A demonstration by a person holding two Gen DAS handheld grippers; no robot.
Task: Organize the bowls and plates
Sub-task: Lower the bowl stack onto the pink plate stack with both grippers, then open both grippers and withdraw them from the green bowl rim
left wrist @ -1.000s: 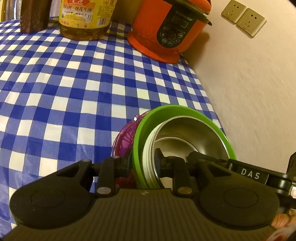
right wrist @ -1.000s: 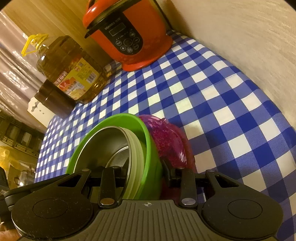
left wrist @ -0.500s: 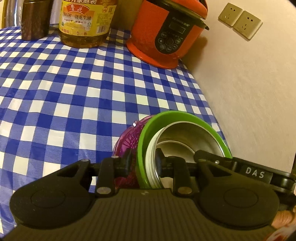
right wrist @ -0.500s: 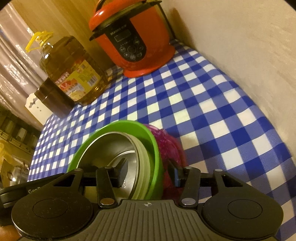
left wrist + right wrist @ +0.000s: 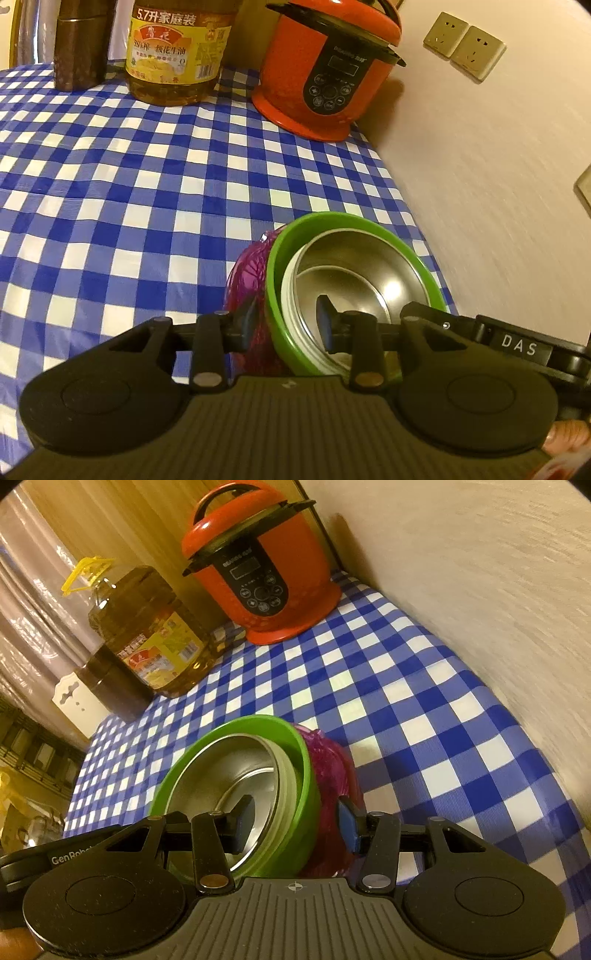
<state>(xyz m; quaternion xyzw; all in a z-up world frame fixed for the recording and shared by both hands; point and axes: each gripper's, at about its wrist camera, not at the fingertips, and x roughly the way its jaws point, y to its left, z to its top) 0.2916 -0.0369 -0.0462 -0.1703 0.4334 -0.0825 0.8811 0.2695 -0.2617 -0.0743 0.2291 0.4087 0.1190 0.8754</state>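
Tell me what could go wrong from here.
1. The left gripper and right gripper each straddle the nested rims, one finger inside the steel bowl, one outside the purple dish; pulling away sideways could snag and tip them.
2. The green bowl sits near the wall-side edge of the tablecloth; a nudge might push it off.

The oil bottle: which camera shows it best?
The right wrist view: the oil bottle shows whole, yellow handle to base. The left wrist view shows its label sharply but cuts off its top.

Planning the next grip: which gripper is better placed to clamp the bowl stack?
Probably left: the left gripper straddles the stack rim with narrower gaps; the right gripper stands wider open.
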